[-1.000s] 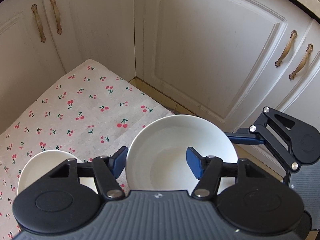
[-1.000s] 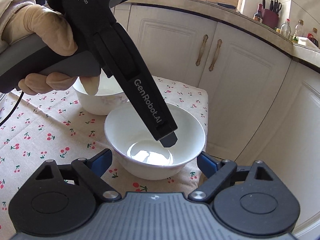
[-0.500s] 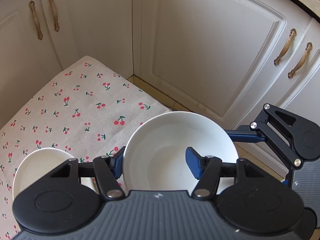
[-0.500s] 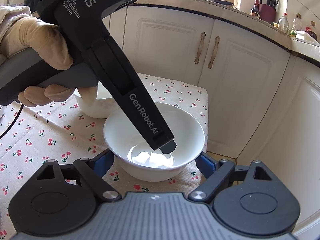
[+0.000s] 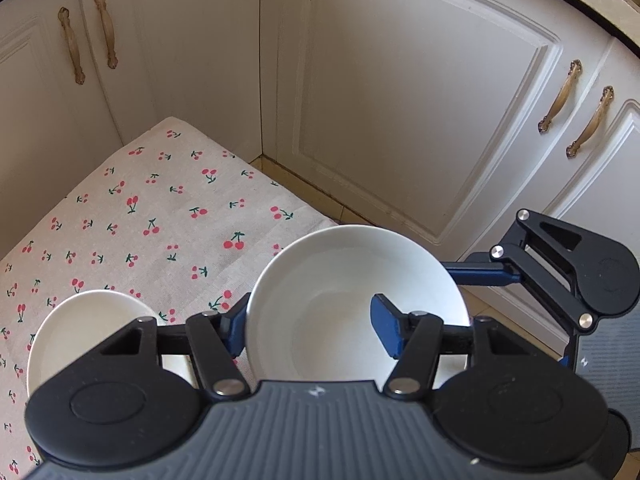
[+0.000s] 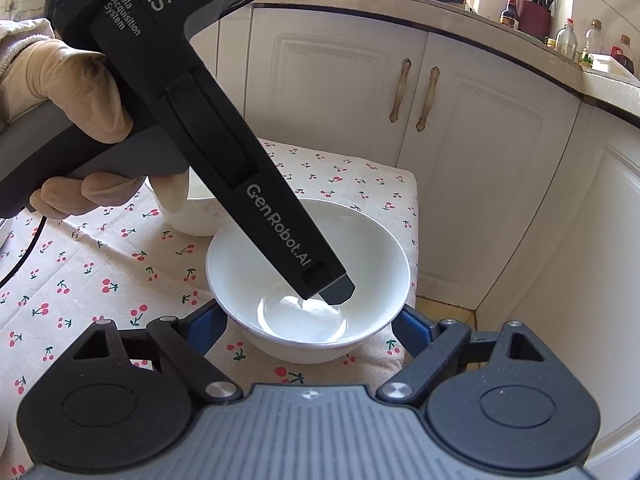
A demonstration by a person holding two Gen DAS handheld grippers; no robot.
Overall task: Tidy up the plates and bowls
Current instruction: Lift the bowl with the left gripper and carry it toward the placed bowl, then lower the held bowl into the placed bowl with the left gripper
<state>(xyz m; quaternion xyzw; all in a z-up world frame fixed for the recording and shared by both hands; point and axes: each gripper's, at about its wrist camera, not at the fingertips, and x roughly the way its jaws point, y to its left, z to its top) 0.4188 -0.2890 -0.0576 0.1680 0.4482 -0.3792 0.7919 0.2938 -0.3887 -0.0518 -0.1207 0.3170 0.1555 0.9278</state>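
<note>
Printed in grey on the black body of the left gripper: "DAS", "Data Acquisition System", and lower down "GenRobot.AI". Clamped on the near wall of the large white bowl: one blue pad outside the rim at the left, the other inside the bowl (at its tightest, with the wall pinched between). Held by a gloved hand, a cream sleeve at its wrist.

Right gripper spread wide, a blue finger on either side of the same bowl, close to the wall but not seen pressing on it.

Bowl at the corner of a table under a cherry-print cloth, its base hidden from the left wrist view. A second, smaller white bowl just to its left, apart from it.

Around the table: cream cabinet doors with bronze handles, a tiled floor below, and a counter with bottles, a knife holder and a wooden board.
</note>
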